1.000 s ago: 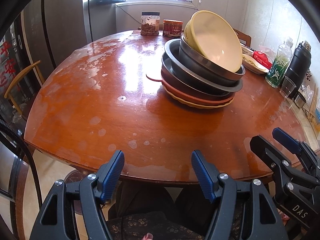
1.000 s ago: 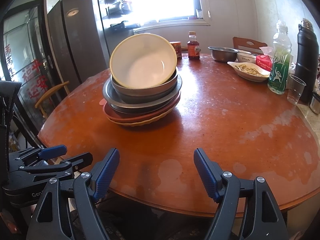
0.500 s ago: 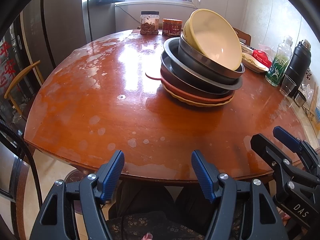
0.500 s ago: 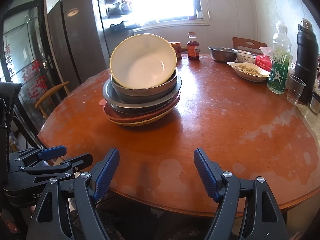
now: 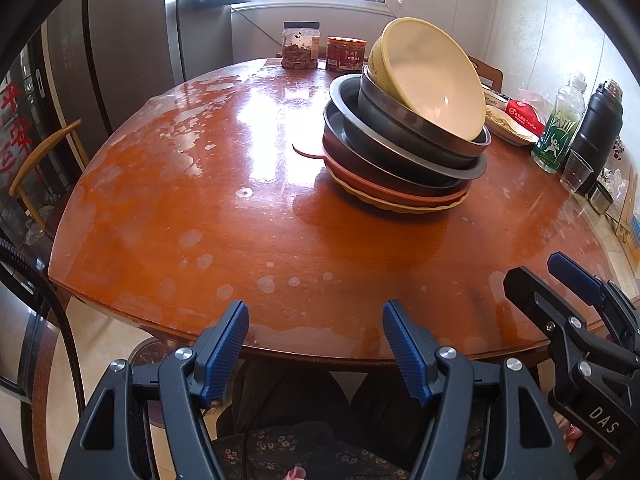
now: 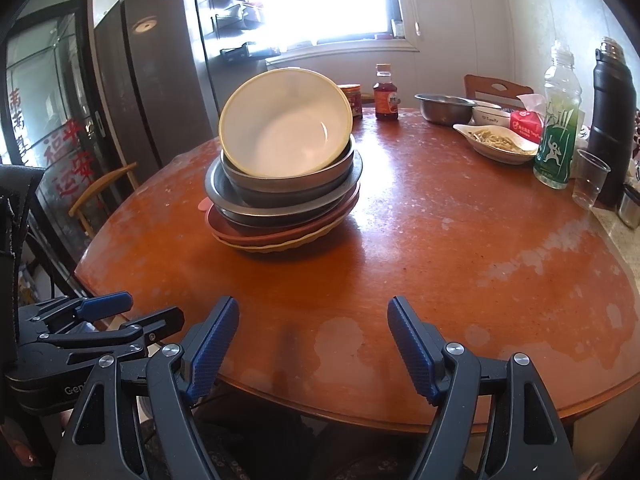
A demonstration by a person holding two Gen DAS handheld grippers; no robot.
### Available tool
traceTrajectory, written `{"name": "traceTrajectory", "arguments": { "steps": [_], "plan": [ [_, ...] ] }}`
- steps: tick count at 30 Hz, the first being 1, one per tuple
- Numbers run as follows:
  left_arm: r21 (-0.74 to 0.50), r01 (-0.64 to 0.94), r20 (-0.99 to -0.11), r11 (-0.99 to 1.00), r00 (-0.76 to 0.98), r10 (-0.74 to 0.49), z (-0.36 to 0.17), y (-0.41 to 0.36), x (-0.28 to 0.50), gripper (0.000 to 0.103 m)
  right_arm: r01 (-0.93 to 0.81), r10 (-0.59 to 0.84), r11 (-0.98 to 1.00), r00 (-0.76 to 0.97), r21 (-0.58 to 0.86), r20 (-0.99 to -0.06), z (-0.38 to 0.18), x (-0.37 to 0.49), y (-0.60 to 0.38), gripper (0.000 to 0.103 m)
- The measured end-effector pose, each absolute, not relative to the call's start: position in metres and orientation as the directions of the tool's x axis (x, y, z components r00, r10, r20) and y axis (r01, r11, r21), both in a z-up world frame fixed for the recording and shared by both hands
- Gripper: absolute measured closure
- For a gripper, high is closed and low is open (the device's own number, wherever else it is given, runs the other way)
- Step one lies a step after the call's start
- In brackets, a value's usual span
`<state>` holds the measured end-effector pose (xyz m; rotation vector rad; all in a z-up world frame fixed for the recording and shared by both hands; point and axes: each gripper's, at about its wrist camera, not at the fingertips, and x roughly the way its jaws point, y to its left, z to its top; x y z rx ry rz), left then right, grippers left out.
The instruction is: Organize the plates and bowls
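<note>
Both your left gripper (image 5: 316,344) and right gripper (image 6: 312,340) hang spread wide and empty at the near table (image 6: 460,264) edge. The yellow bowl (image 6: 286,142) sits tilted atop the stack (image 6: 284,204), seemingly loose; nudge its rim and it could slide off.

Yellow bowl (image 6: 286,128) tilted atop steel bowls (image 6: 288,184), red plates (image 6: 280,232).

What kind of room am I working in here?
Probably a home dining area or kitchen: a round wooden table with stacked dishes, a tall fridge by the window, and a food dish.

Lower plates (image 6: 280,236) mostly hidden under stacked bowls, jar (image 5: 300,45) label unreadable — too small
</note>
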<state>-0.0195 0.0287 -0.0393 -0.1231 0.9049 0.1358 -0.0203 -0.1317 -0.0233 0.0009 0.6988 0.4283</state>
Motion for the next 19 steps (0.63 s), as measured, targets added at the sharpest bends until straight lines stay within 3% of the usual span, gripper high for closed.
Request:
{"name": "traceTrajectory", "arguments": {
  "steps": [19],
  "plan": [
    [-0.068, -0.214, -0.8, 0.974, 0.595, 0.075, -0.043, 0.047, -0.008, 0.034, -0.348, 0.36, 0.925, 0.677, 0.152, -0.642, -0.026, -0.006, -0.149, 0.025]
  ]
}}
